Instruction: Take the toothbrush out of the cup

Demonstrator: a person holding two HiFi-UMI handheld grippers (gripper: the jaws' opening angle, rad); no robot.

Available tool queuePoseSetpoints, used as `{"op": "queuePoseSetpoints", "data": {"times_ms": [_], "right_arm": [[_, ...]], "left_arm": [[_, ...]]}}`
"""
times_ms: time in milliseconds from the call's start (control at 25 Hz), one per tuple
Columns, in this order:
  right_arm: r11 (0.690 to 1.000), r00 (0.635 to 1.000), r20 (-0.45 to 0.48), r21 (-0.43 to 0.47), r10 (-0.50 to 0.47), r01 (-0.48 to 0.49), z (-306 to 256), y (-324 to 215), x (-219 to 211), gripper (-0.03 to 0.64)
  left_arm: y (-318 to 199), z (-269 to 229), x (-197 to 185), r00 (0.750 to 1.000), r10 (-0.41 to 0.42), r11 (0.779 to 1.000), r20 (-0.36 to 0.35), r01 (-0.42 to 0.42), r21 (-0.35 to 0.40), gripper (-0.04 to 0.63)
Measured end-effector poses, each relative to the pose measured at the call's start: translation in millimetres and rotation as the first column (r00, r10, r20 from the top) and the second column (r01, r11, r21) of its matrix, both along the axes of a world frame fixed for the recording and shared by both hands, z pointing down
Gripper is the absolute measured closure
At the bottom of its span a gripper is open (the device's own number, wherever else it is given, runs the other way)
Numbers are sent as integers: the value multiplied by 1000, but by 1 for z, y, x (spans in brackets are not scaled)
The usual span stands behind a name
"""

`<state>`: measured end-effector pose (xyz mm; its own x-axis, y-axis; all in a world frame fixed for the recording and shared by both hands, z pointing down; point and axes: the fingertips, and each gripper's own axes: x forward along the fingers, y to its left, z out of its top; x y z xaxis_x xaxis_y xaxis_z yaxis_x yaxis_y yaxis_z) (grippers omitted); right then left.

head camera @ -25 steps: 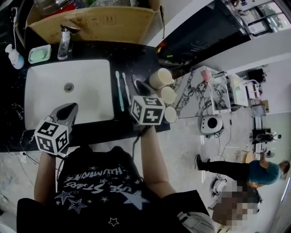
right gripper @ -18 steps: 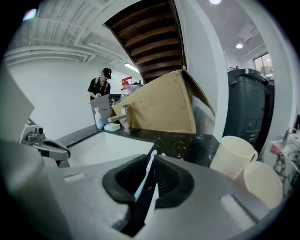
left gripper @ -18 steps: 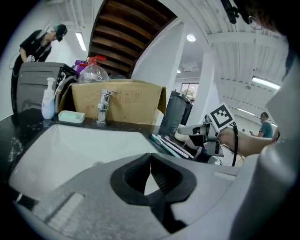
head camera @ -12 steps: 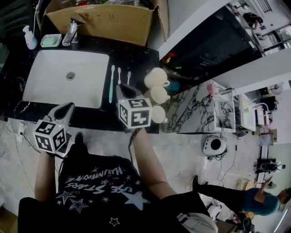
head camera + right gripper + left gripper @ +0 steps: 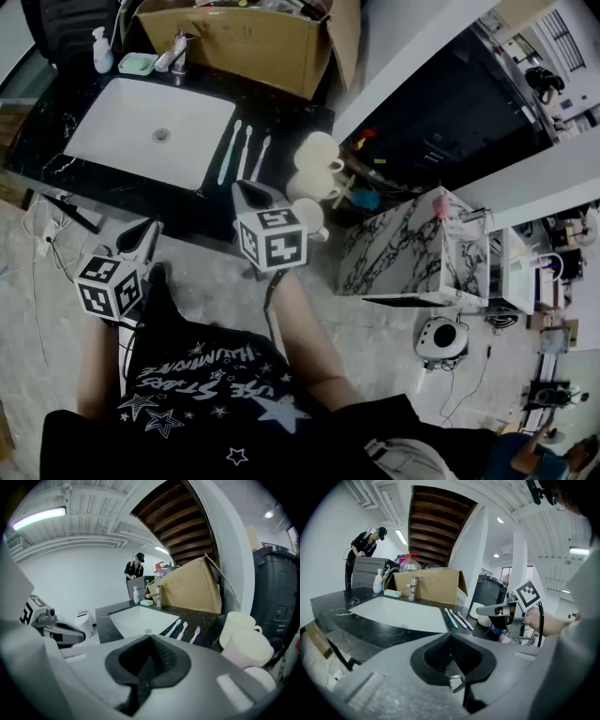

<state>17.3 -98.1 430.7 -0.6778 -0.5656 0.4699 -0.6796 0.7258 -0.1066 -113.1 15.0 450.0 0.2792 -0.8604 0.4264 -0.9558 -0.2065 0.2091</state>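
Toothbrushes (image 5: 246, 150) could roll into the sink (image 5: 122, 131) if our left gripper (image 5: 148, 228) or right gripper (image 5: 247, 191) brushes them, both jaws being shut on nothing and the right's having just been closing.

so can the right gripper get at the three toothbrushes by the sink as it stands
Probably, once it moves in: the right gripper hangs short of the toothbrushes, its jaws just closed on nothing. Nothing stands between them on the counter; the cups sit off to the side.
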Motion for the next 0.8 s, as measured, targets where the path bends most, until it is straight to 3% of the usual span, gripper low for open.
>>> {"op": "queuePoseSetpoints", "data": {"times_ms": [200,440,800], "right_arm": [[996,996,6,-4,-84,84,1,33,10,612],[991,990,48,-8,-130,130,4,64,19,612],[994,992,53,-7,-111,112,10,89,22,612]], "left_arm": [[45,-2,15,995,-99,995,8,99,5,586],[99,-11,11,968,-250,968,32,248,42,586],[147,-7,4,955,-295,955,40,294,34,586]]}}
